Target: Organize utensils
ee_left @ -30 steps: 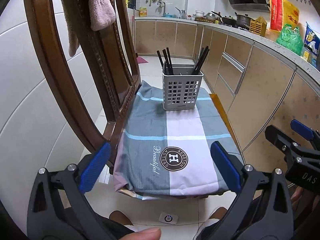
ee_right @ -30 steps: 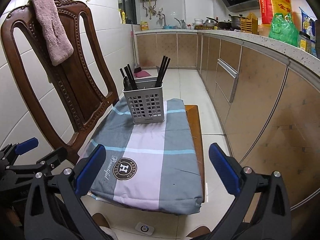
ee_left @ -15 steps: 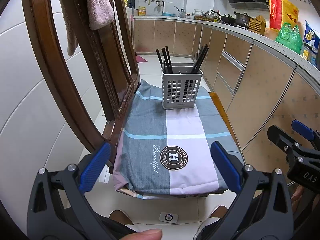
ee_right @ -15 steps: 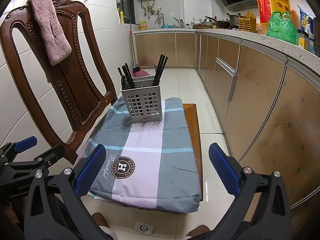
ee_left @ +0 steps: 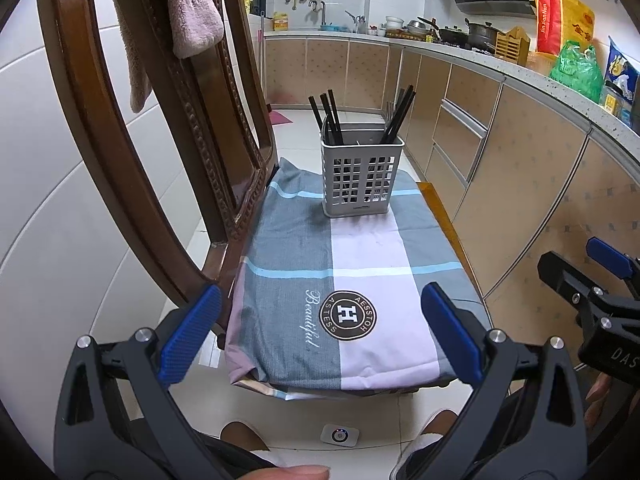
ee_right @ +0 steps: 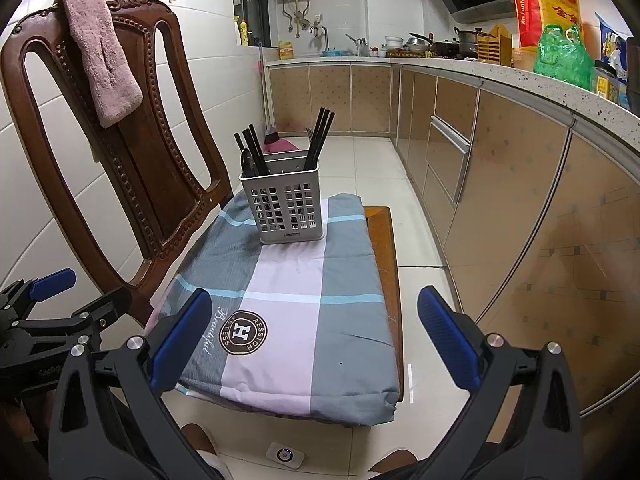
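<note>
Utensils [ee_left: 332, 120], dark chopstick-like sticks, stand upright in a grey caddy [ee_left: 362, 178] at the far end of a cloth-covered desk [ee_left: 360, 256], beside a wooden chair [ee_right: 132, 152]. Left gripper [ee_left: 320, 334] and right gripper [ee_right: 316, 338] hover at the near end, jaws wide apart, empty. Caddy lies straight ahead and well apart from both; stick axes near vertical, neither gripper clearly nearer.
</note>
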Available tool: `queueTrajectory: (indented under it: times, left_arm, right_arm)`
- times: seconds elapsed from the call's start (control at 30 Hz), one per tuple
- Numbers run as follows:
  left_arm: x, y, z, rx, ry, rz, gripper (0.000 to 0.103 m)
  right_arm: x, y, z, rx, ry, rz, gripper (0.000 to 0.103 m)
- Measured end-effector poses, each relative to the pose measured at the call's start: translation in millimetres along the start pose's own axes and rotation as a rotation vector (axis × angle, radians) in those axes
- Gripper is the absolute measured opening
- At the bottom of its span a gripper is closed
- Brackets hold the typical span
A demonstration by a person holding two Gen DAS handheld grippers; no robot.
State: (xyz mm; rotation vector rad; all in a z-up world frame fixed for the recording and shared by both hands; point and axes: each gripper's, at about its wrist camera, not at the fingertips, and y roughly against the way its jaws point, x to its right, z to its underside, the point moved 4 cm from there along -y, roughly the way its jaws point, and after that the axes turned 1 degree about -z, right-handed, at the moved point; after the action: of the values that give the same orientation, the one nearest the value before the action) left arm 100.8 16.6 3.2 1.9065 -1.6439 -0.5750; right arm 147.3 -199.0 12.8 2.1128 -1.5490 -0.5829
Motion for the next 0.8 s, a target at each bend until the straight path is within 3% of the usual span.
queueTrajectory:
  times: [0.2,0.37,0.8]
  left_arm:
    - [-1.9,4.8,2.9,0.024,0.002,-0.055,0.099]
    - [-6.9,0.0,3.4,-0.013,0.034,-0.037,0.099]
    - [-4.3,-3.3,5.6,-0.019,0.017,-0.030,0.099]
  right_arm:
    - [-0.8,1.2,0.1,0.003,0.000,0.001,0.100]
    - [-2.2,0.7,1.7,-0.003,0.001,0.001,0.100]
    - [-6.2,-2.3,6.1,-0.012,0.001,-0.006,0.100]
